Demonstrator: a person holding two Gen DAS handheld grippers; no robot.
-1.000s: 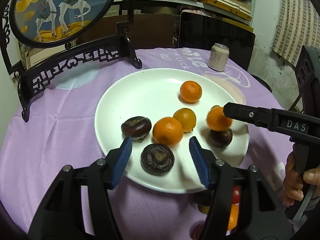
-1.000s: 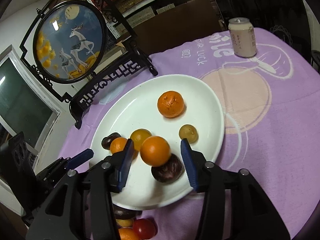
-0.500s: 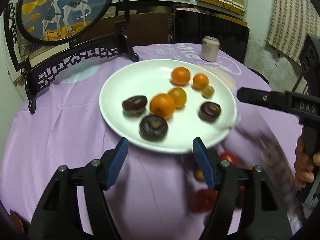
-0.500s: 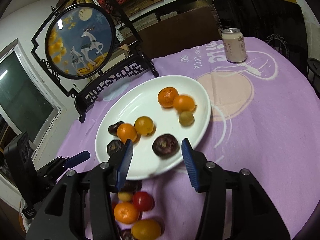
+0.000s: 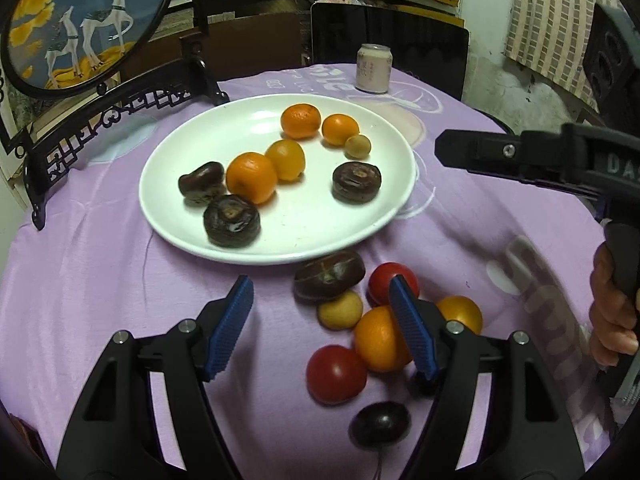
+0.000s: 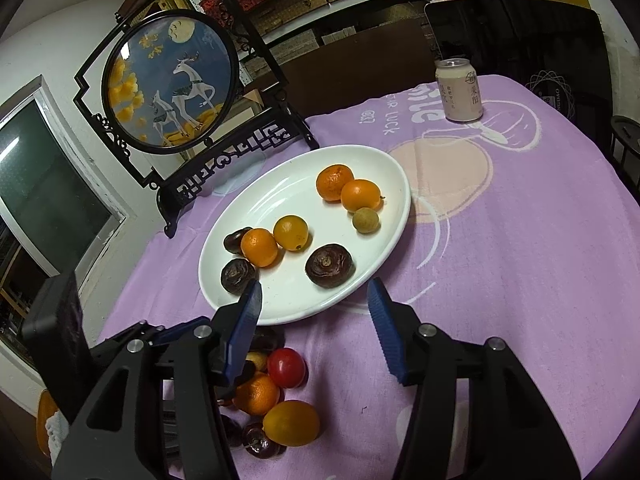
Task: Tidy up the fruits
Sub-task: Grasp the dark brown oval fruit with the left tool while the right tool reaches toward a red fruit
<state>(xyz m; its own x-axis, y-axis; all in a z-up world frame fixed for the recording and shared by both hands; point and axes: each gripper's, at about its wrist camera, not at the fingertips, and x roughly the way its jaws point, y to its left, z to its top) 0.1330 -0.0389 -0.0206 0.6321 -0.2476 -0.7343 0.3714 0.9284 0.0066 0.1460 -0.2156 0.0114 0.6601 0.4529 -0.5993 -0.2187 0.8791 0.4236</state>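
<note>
Hovering left gripper [image 5: 322,326]: jaws standing apart, holding nothing, above the purple cloth [image 5: 100,280] just before the loose fruit.
Right gripper [image 6: 316,320]: jaws gaping wide, empty, hanging over the near rim of the white plate [image 6: 280,188].
Plate: carrying four orange fruits, a small longan [image 6: 365,220] and three dark water chestnuts.
Loose pile [image 5: 376,332]: tomatoes, oranges and dark chestnuts sitting on the cloth just beside the plate.
Can [image 6: 459,90]: standing upright at the far edge.

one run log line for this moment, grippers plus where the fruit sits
left gripper: open, empty | right gripper: open, empty | plate: oranges, dark fruits | loose pile on cloth near plate: tomatoes, oranges, dark fruits
</note>
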